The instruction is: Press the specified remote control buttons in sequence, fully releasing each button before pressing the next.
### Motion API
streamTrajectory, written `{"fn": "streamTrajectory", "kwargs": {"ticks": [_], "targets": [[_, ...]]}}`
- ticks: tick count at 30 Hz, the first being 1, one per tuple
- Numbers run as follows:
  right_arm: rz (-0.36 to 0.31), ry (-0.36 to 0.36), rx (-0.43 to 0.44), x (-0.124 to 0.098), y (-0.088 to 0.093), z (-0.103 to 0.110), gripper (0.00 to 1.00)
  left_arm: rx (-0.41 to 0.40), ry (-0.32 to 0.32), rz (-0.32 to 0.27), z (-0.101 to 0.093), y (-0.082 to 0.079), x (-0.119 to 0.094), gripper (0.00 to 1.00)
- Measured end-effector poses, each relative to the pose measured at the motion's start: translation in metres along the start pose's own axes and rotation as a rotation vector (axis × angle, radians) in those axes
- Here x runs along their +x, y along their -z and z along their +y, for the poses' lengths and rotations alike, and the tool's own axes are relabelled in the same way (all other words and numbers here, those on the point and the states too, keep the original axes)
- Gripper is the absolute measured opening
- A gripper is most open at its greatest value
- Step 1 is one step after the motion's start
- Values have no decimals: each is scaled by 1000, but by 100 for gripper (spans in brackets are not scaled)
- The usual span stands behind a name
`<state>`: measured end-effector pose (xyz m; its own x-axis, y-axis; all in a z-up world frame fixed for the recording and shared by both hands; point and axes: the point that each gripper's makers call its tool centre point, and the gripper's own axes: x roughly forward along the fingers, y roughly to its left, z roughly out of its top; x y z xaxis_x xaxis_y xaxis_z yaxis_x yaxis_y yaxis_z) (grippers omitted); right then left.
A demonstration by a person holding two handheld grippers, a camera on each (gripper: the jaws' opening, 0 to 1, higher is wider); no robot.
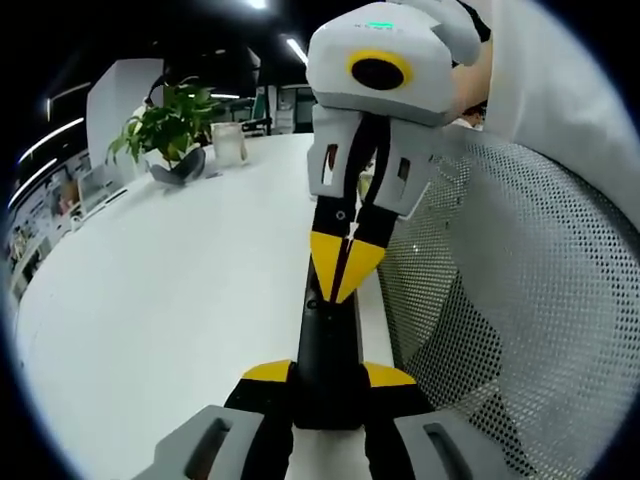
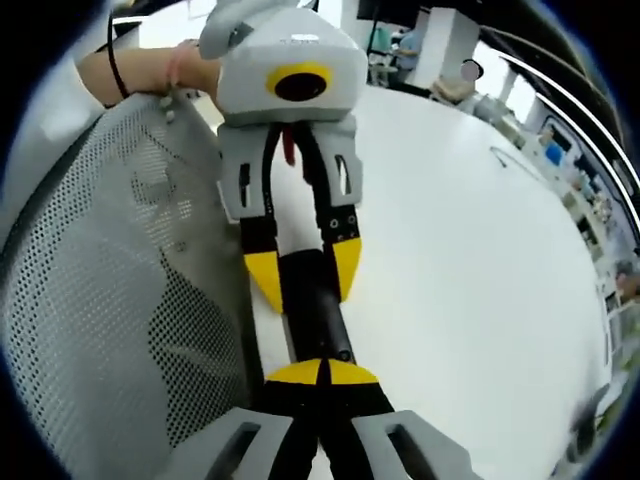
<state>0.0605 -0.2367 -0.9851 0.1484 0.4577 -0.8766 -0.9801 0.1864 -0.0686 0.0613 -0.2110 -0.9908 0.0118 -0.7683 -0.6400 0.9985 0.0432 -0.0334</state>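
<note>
A long black remote control point(image 1: 330, 340) lies along the edge of the white table point(image 1: 180, 300). My left gripper point(image 1: 328, 375) is shut on its near end, one yellow fingertip on each side. My right gripper point(image 1: 340, 270) comes down from above with its yellow tips together, touching the remote's top face. In the right gripper view, my right gripper point(image 2: 322, 372) has its tips closed on the remote point(image 2: 312, 325), and farther along my left gripper point(image 2: 305, 272) clamps the remote's sides. The buttons are hidden.
A grey mesh chair back point(image 1: 500, 300) stands right beside the remote, also seen as the chair back point(image 2: 110, 300). A potted plant point(image 1: 170, 125) and a white cup point(image 1: 228, 143) stand at the table's far side. A person's hand point(image 2: 150, 70) holds the left gripper.
</note>
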Motion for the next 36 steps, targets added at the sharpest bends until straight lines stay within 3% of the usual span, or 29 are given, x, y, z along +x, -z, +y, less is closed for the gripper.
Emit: {"fn": "streamTrajectory", "kwargs": {"ticks": [5, 13, 18, 20, 22, 25, 26, 33, 36], "targets": [[41, -30, 71, 0, 0, -3, 0, 3, 0, 1, 0, 0, 0, 24], [80, -41, 66, 1, 1, -2, 0, 19, -2, 10, 0, 0, 1, 24], [61, -42, 97, 1, 1, -4, 0, 20, -2, 11, 0, 0, 1, 24], [44, -75, 88, 0, 1, -3, 0, 24, -2, 12, 0, 0, 1, 25], [27, -104, 138, -1, 1, -3, 0, 26, -2, 10, 0, 0, 1, 25], [29, -88, 116, -1, 1, -6, 0, 30, 4, 5, -1, 0, 1, 24], [37, -74, 72, -2, 2, -9, 0, 41, 19, -1, -4, -1, 1, 24], [39, -143, 109, 0, 0, -4, 0, 51, 28, -5, -6, -2, 2, 25], [69, -154, 67, 2, 0, -4, 0, 50, 28, -6, -6, -1, 2, 25]]}}
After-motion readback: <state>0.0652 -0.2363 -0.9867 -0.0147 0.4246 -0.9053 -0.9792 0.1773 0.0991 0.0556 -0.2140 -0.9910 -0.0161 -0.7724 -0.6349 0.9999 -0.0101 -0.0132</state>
